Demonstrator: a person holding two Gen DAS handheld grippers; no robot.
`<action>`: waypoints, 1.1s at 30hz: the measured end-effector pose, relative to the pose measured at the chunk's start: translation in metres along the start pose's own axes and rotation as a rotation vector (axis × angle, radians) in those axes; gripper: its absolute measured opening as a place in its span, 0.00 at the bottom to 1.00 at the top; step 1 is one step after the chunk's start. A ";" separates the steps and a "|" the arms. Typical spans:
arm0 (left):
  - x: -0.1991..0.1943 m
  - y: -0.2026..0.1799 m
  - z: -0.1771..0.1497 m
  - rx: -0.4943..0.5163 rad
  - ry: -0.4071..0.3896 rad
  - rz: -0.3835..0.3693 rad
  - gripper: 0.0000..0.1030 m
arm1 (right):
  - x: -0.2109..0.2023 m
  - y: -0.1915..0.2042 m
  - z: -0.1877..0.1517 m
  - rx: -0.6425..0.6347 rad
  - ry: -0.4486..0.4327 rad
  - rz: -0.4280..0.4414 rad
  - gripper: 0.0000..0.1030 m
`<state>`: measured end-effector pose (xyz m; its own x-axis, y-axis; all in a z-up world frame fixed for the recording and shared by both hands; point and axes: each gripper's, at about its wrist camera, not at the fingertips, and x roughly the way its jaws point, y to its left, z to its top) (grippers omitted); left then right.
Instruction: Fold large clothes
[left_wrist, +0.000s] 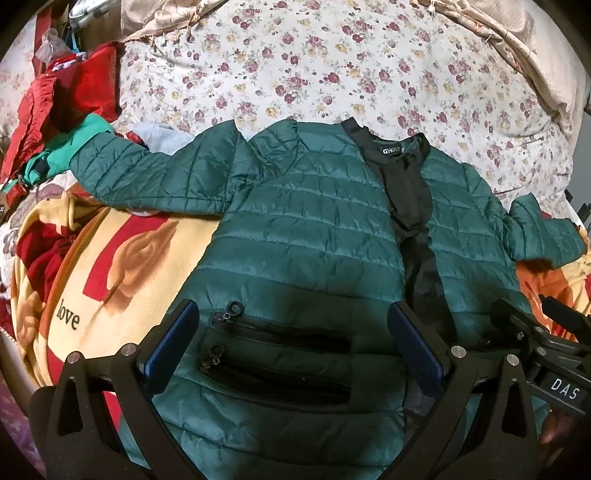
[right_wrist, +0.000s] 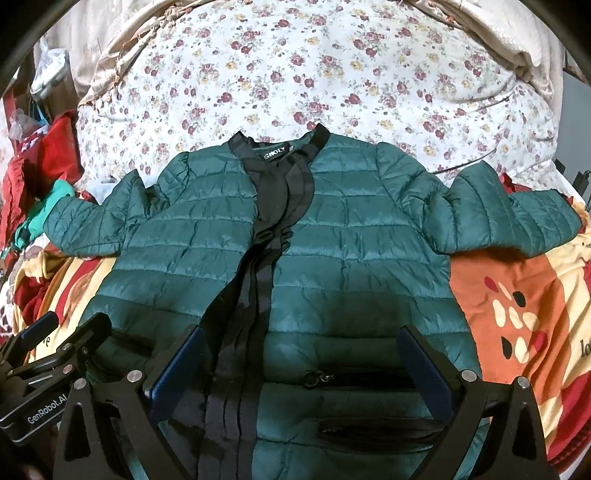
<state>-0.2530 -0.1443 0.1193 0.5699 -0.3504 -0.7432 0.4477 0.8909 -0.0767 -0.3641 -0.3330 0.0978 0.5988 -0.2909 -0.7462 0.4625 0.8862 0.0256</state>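
Note:
A dark green quilted jacket (left_wrist: 306, 229) with black trim lies flat, front up, on the bed, sleeves spread to both sides; it also shows in the right wrist view (right_wrist: 369, 240). My left gripper (left_wrist: 293, 336) is open and empty, hovering over the jacket's left pocket zips (left_wrist: 273, 343). My right gripper (right_wrist: 303, 365) is open and empty over the lower right front, near a pocket zip (right_wrist: 317, 377) and the black front placket (right_wrist: 251, 295). Each gripper shows at the edge of the other's view: the right one (left_wrist: 546, 332), the left one (right_wrist: 48, 350).
A floral bedsheet (right_wrist: 314, 74) covers the bed beyond the collar. A yellow, red and orange blanket (left_wrist: 122, 266) lies under the jacket (right_wrist: 517, 306). A pile of red and teal clothes (left_wrist: 66, 110) sits at the left. Beige fabric (left_wrist: 517, 55) bunches at the far right.

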 end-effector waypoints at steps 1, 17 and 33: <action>0.001 0.000 0.000 0.002 0.001 0.003 0.99 | 0.001 0.000 0.000 -0.002 0.013 -0.004 1.00; 0.009 0.001 -0.001 0.015 0.013 0.025 0.99 | 0.009 -0.001 -0.002 0.012 0.027 0.010 1.00; 0.012 0.002 0.010 0.009 0.011 0.037 0.99 | 0.016 -0.004 0.007 0.049 0.022 0.040 1.00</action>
<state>-0.2381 -0.1497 0.1167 0.5782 -0.3144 -0.7529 0.4329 0.9004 -0.0435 -0.3515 -0.3441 0.0905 0.6028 -0.2471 -0.7587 0.4705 0.8780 0.0878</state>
